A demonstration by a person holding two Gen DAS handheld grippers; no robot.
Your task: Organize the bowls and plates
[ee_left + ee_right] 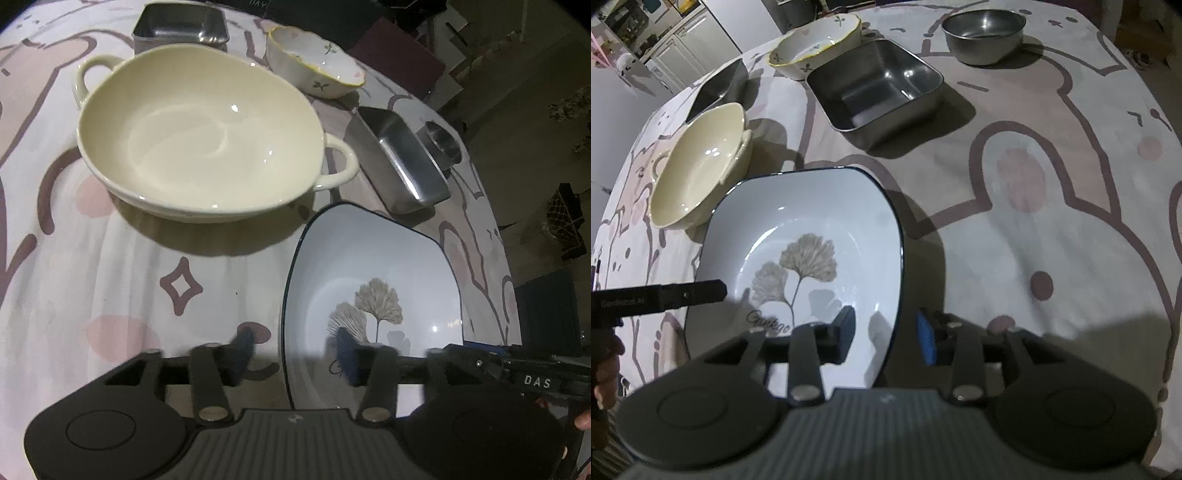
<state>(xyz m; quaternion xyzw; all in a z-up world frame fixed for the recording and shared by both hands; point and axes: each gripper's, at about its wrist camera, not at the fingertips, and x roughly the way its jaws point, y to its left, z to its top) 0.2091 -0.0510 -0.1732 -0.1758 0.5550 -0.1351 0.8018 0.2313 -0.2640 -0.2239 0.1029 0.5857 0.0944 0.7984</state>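
Two hand-held grippers straddle opposite rims of a white ginkgo-print plate (798, 258) resting on a rabbit-patterned tablecloth (1034, 229), each with one finger inside the rim and one outside. The left gripper (295, 354) and the right gripper (886, 332) both stand parted, their pads clear of the dark-edged rim, so the plate appears to sit free on the cloth rather than in a grip. Ahead of the left gripper lies a cream two-handled bowl (199, 140); beyond that, a small floral bowl (317, 66) and steel containers, with a square steel tray (879, 85) and round steel bowl (982, 29) ahead of the right gripper. Done well, the likely next step is to draw both sets of fingers straight up off the rim, without nudging the plate sideways, before choosing the next dish to stack.
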